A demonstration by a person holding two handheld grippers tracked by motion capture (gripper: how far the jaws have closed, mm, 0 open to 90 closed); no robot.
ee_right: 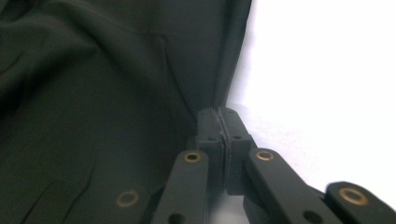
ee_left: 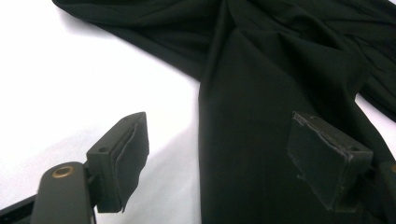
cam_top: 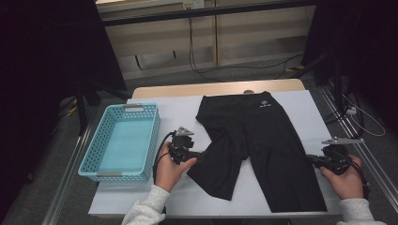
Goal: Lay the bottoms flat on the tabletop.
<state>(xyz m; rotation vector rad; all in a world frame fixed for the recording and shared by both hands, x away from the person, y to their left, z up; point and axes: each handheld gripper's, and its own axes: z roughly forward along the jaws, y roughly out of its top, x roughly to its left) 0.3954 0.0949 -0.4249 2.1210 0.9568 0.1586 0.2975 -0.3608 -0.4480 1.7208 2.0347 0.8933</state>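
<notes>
A pair of black shorts lies flat on the white table cover, waistband at the far side and both legs pointing toward me. My left gripper sits at the outer edge of the left leg. In the left gripper view its jaws stand wide apart, low over the shorts, with the leg's edge between the pads and touching neither. My right gripper is at the outer edge of the right leg. In the right gripper view its jaws are pressed together on the hem of the shorts.
A light blue plastic basket stands on the left part of the table, close to my left hand. The white cover is bare between basket and shorts. Cables lie on the floor beyond the far table edge.
</notes>
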